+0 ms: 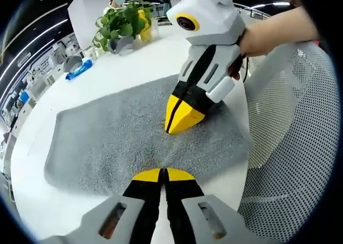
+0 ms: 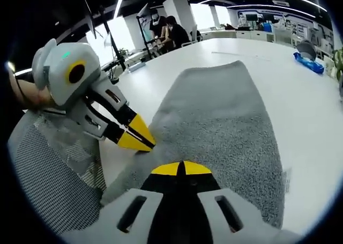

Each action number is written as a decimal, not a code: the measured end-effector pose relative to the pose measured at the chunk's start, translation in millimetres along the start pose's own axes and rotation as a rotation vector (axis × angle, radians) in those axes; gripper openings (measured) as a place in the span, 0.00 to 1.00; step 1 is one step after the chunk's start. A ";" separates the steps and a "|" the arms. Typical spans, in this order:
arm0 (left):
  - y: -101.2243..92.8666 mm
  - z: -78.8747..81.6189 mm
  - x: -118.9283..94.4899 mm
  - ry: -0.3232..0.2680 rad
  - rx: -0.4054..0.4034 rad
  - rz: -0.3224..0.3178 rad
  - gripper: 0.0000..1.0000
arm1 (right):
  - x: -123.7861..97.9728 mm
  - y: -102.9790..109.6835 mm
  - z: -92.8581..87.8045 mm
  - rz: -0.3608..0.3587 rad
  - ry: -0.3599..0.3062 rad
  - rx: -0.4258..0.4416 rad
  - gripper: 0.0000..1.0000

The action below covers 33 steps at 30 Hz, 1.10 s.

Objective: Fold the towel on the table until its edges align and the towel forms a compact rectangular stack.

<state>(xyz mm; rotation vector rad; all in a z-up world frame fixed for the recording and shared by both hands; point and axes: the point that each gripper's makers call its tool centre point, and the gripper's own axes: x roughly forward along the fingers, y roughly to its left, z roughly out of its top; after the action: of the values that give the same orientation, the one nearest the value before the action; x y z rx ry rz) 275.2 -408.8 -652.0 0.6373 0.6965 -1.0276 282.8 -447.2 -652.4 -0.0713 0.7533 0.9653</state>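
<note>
We see a white table (image 1: 134,61) spreading out ahead of both grippers, and on it the grey towel (image 1: 123,131) lies flat, unfolded, as one layer. In the left gripper view the towel begins right at the tips of the left gripper (image 1: 163,175), whose yellow-tipped jaws are pressed together; whether they pinch the near hem we cannot tell. Beyond it, the right gripper (image 1: 179,123) comes down from a person's hand (image 1: 262,37), its tips closed and touching the towel's surface near the right edge. In the right gripper view the towel (image 2: 220,115) stretches away from the right gripper (image 2: 181,169), and the left gripper (image 2: 136,139) touches its left edge. A mesh chair back (image 1: 289,131) stands beside the table, right of the left gripper. Far ahead of it sit a potted plant (image 1: 120,21) and a small blue packet (image 1: 79,69).
</note>
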 end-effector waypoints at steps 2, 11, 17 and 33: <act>1.1 -1.0 -0.6 0.004 -0.001 0.004 0.02 | 0.6 1.7 0.0 0.005 -0.001 -0.003 0.00; 5.8 -4.0 -1.9 0.015 -0.004 0.022 0.02 | 4.1 8.5 0.1 -0.012 0.032 -0.191 0.00; 6.4 -4.4 -2.1 0.014 -0.011 0.024 0.02 | 3.8 8.0 0.7 -0.008 0.028 -0.180 0.00; 3.6 -3.3 -2.2 0.006 0.063 0.024 0.02 | 4.0 7.0 0.2 -0.009 0.014 -0.149 0.00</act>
<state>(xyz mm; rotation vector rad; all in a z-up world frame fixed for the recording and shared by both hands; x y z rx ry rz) 277.0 -403.7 -651.8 0.7020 0.6624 -1.0288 279.0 -440.1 -652.7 -0.2116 0.6925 1.0124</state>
